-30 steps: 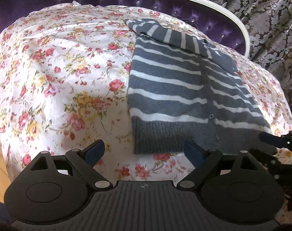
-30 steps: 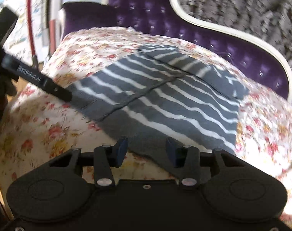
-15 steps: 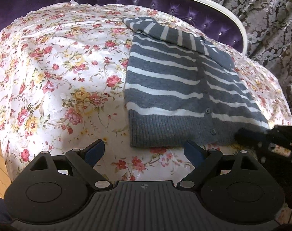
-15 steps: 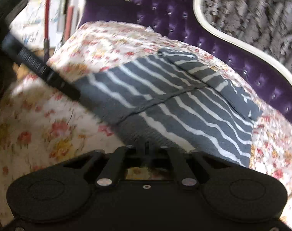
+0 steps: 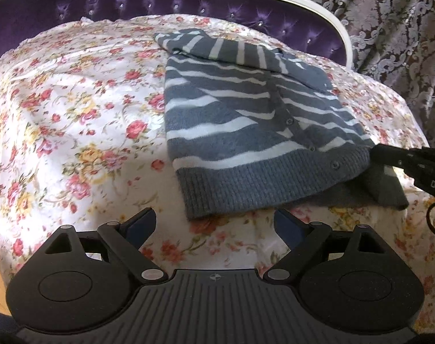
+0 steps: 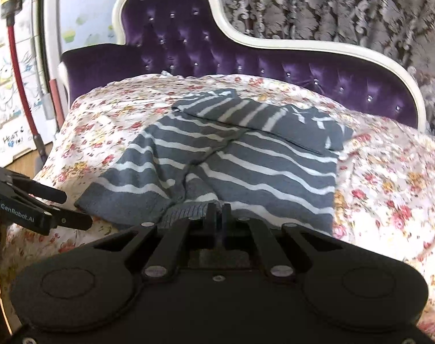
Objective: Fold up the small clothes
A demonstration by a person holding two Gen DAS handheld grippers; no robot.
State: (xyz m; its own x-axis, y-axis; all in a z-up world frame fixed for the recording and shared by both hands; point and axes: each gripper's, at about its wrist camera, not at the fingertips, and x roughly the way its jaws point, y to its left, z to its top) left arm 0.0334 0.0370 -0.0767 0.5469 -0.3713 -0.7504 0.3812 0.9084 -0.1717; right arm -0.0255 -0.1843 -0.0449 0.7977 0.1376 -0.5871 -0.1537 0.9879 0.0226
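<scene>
A small grey cardigan (image 5: pixel 246 120) with thin white stripes lay on a floral bedspread (image 5: pixel 74 114) that covered a bed, towards the bedspread's right side as seen from the left wrist camera. It had a plain ribbed hem, a row of small grey buttons down the front, and a striped sleeve folded across its top end, nearest the purple tufted headboard (image 6: pixel 217 54). The right gripper (image 6: pixel 217 212) had its fingers pressed together on the hem's right corner, which was lifted off the bedspread and bunched, showing the layer beneath. The left gripper (image 5: pixel 214 223) hung just short of the hem's left corner, near the bed's front edge, its fingers spread wide with nothing between them.
</scene>
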